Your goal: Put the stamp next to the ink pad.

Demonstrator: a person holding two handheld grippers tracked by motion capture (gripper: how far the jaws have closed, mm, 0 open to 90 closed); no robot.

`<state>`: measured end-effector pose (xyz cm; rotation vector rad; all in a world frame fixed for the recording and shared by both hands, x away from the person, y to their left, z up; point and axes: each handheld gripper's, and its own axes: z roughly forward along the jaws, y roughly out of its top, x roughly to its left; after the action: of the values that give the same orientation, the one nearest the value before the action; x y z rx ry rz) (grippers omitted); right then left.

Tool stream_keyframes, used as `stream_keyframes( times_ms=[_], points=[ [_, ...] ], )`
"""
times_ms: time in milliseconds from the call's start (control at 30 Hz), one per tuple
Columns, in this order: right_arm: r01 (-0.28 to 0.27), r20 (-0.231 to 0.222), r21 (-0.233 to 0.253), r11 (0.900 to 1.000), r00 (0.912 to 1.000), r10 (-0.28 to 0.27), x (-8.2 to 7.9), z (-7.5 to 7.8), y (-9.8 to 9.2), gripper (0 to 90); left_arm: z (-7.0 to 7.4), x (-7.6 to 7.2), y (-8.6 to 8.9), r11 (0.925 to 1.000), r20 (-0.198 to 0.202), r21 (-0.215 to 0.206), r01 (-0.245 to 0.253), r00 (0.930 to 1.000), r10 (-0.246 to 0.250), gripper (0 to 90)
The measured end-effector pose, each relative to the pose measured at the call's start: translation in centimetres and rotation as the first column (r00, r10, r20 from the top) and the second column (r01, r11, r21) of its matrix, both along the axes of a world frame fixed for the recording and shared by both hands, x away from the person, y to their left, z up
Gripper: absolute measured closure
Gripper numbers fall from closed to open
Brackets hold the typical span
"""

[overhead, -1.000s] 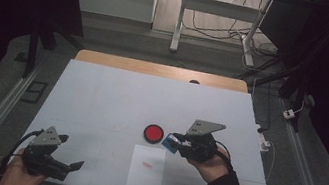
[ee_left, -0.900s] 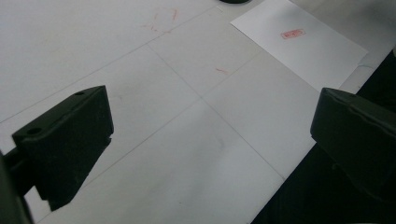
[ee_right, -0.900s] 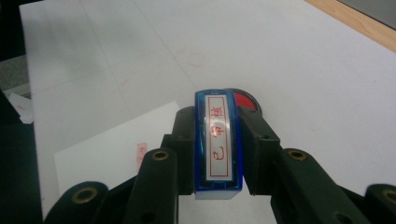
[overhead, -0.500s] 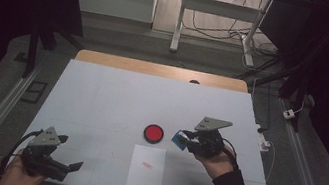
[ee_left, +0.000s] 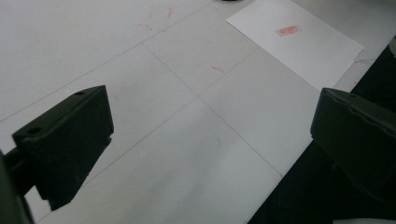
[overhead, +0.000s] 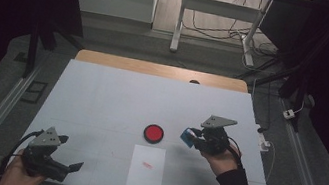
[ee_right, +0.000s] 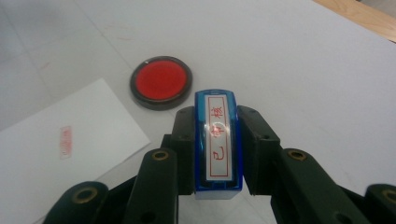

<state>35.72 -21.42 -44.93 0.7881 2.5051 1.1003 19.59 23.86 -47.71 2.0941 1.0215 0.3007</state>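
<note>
My right gripper [overhead: 191, 137] [ee_right: 217, 140] is shut on a blue stamp [overhead: 188, 136] [ee_right: 217, 144] with a red-lettered label, held above the table to the right of a round red ink pad [overhead: 153, 133] [ee_right: 161, 82]. A white sheet of paper [overhead: 146, 169] [ee_right: 56, 144] [ee_left: 295, 41] lies near the table's front edge and bears a red stamped mark [overhead: 146, 165] [ee_right: 65, 141] [ee_left: 289, 31]. My left gripper [overhead: 70, 167] [ee_left: 210, 135] is open at the front left corner of the table with nothing between its jaws.
The white table top [overhead: 115, 99] has faint red smudges [ee_left: 217, 69] near the left gripper. A wooden strip [overhead: 161, 70] runs along its far edge. Beyond it stand a desk frame [overhead: 217, 10] and cables on the floor.
My right gripper has moved right and slightly away from the paper and the ink pad, the blue stamp still in it. The left gripper has stayed put.
</note>
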Motion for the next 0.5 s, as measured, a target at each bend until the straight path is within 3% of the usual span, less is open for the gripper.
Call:
stream_keyframes(
  times_ms=[500],
  points=[
    [0.077, -0.008, -0.008, 0.997, 0.9970, -0.078, 1.3, -0.6, -1.8, 70.1, 0.0, 0.0, 0.0, 1.0000, -0.002, 0.002, 0.003, 1.0000, -0.003, 0.0]
  ],
)
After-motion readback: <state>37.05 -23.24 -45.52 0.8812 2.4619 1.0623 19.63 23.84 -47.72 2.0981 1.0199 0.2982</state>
